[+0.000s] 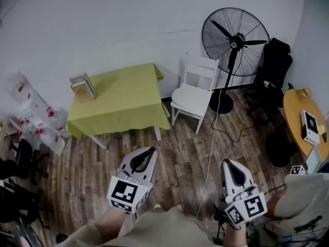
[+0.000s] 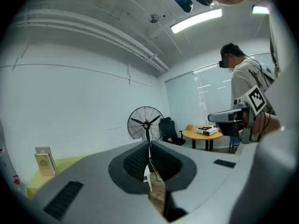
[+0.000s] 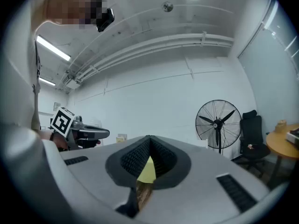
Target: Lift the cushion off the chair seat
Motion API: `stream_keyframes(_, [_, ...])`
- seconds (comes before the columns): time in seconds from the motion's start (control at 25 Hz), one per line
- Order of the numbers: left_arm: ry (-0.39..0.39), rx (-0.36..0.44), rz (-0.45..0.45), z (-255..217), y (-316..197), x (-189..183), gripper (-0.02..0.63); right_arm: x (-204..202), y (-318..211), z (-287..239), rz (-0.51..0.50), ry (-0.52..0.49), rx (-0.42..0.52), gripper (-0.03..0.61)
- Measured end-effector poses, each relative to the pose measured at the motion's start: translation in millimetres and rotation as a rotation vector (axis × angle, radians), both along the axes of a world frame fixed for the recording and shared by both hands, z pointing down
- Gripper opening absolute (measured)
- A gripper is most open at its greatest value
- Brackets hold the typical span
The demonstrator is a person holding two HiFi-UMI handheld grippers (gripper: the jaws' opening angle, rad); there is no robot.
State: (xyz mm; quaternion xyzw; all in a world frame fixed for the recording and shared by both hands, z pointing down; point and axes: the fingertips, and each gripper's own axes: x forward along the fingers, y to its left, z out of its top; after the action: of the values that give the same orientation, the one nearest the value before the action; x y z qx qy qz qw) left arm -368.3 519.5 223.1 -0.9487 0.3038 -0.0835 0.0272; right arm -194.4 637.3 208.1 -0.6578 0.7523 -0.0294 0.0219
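A white wooden chair [image 1: 199, 72] stands across the floor by the table, with a white cushion [image 1: 190, 95] lying flat on its seat. Both grippers are held low near my body, well short of the chair. My left gripper [image 1: 152, 150] points toward the table's front corner, jaws together and nothing between them; in its own view [image 2: 149, 144] the dark pads meet at the tip. My right gripper [image 1: 225, 163] points level toward the chair's right side, jaws also closed and empty [image 3: 148, 137]. Nothing touches the cushion.
A table under a yellow-green cloth [image 1: 121, 99] with a boxed book [image 1: 83, 86] stands left of the chair. A black pedestal fan [image 1: 234, 42], a black office chair [image 1: 273, 66] and a round wooden table [image 1: 295, 118] are to the right. A white cable [image 1: 211, 156] crosses the wood floor.
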Motion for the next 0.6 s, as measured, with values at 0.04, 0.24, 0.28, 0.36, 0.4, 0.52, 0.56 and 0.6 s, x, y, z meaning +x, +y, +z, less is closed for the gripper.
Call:
stream_keyframes(0.04, [-0.002,0.0,0.004,0.4,-0.1,1.5,0.032,0.3,-1.2,1.0,0.006,-0.006,0.002,0.021])
stream_keyframes(0.24, [-0.011,-0.006,0.019,4.4,-1.4,6.2,0.032,-7.3,-7.6,8.5,0.012,-0.015,0.004,0.021])
stream_keyframes(0.28, [-0.012,-0.007,0.018,4.5,-2.4,6.1,0.032,-9.8,-8.8,9.4,0.006,-0.022,0.004,0.021])
stream_keyframes(0.36, [-0.014,-0.005,0.017,4.7,-5.0,5.8,0.032,-12.5,-10.9,10.6,0.001,-0.035,0.009,0.021])
stream_keyframes(0.4, [-0.016,-0.005,0.019,5.6,-6.5,5.4,0.032,-12.6,-12.1,11.3,0.005,-0.036,0.011,0.021])
stream_keyframes(0.52, [-0.023,-0.019,0.027,12.8,-15.9,1.8,0.032,-11.7,-21.5,12.6,0.024,-0.021,0.009,0.021])
stream_keyframes(0.56, [-0.025,-0.027,0.029,15.5,-22.8,0.4,0.032,-11.6,-28.0,12.2,0.028,-0.016,0.007,0.021])
stream_keyframes(0.6, [-0.024,-0.035,0.033,18.1,-31.7,0.0,0.032,-10.9,-35.9,11.6,0.032,-0.011,0.006,0.021])
